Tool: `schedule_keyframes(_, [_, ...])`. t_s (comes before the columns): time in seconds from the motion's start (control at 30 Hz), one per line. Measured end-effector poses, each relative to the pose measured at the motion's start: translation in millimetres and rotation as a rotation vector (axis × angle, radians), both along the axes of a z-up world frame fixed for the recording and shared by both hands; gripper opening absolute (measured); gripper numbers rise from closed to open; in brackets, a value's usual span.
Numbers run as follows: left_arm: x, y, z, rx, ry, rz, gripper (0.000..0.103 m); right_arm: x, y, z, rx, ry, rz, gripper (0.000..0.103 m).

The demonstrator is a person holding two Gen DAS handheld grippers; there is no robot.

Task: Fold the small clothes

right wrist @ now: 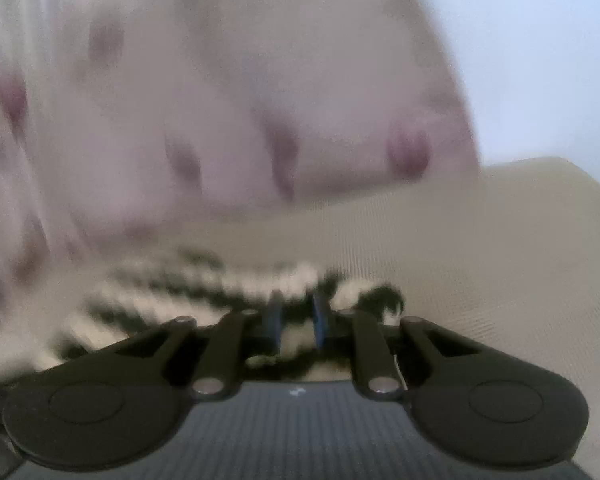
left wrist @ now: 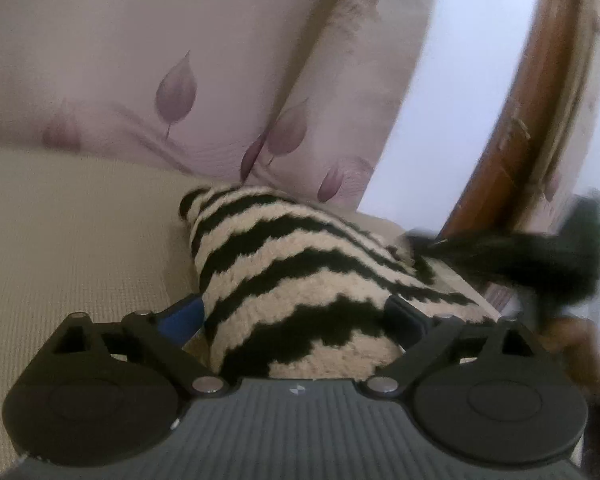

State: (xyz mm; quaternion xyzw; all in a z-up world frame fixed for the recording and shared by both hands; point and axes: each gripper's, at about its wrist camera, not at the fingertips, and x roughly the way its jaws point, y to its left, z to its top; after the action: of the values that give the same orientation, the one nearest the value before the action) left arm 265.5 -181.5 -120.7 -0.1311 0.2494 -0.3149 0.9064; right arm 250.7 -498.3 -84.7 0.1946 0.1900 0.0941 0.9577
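Fold step: right gripper (right wrist: 296,316) pinches striped garment (left wrist: 300,272); left gripper (left wrist: 300,316) spread around it. Carry edge over squarely.

Pale leaf-print curtain (left wrist: 220,92) hangs behind beige woven surface (left wrist: 60,240), beside wooden frame (left wrist: 512,120).

Both wrist views low, close over striped knit (left wrist: 292,280), facing leaf-print cushions (left wrist: 180,92)

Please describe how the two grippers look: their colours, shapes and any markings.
Both look alike. The left gripper has a grey ribbed body with a small white mark, two round black discs at its sides, black link arms with silver rivets, and blue pads on its fingers. The right gripper has the same build. No cables or sleeves show.
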Motion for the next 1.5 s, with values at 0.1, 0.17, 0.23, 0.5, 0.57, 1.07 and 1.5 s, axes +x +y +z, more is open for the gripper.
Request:
schedule_keyframes(0.1, [-8, 4, 1, -0.01, -0.051, 0.016, 0.094, -45, -4, 7, 0.045, -0.059, -0.01, 0.017])
schedule_keyframes(0.17, [-16, 2, 6, -0.001, -0.109, 0.02, 0.095, -75, 12, 5, -0.027, -0.099, 0.015, 0.017])
schedule_keyframes(0.23, [-24, -1, 9, 0.025, -0.139, 0.021, 0.097, -97, 36, -1, -0.17, -0.111, 0.036, 0.017])
schedule_keyframes(0.5, [-23, -11, 8, 0.147, -0.059, 0.077, 0.103, -101, 55, -42, -0.264, -0.029, -0.045, 0.017])
schedule_keyframes(0.57, [-21, -10, 7, 0.146, -0.053, 0.087, 0.103, -105, 58, -42, -0.278, -0.032, -0.05, 0.017])
schedule_keyframes(1.07, [-28, -19, 8, 0.205, -0.091, 0.118, 0.103, -100, 42, -42, -0.233, -0.014, -0.14, 0.064])
schedule_keyframes(1.5, [35, 29, 32, 0.002, 0.126, -0.027, 0.103, -58, -10, -39, 0.16, 0.162, 0.115, 0.078])
